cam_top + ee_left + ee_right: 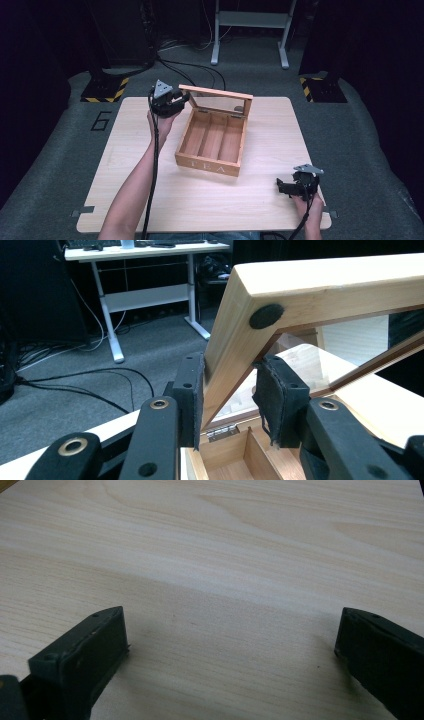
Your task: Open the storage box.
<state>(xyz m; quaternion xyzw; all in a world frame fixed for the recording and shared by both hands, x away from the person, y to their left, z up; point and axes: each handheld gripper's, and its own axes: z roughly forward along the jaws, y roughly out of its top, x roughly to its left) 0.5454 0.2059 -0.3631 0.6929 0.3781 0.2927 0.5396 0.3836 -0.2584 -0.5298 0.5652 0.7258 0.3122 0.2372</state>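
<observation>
A wooden tea box with three bare compartments stands in the middle of the light wood table. Its glass-paned lid is raised upright at the back. My left gripper is at the lid's left end, shut on the lid's wooden frame, with a pad on each face of it. Below the jaws I see the hinge and the box's inside. Near the table's front right corner my right gripper is held low, open, with bare tabletop between its jaws.
A white desk frame stands beyond the table on the grey carpet, with black cables on the floor. Yellow-and-black striped stand bases sit off both far corners. A white desk is seen past the lid.
</observation>
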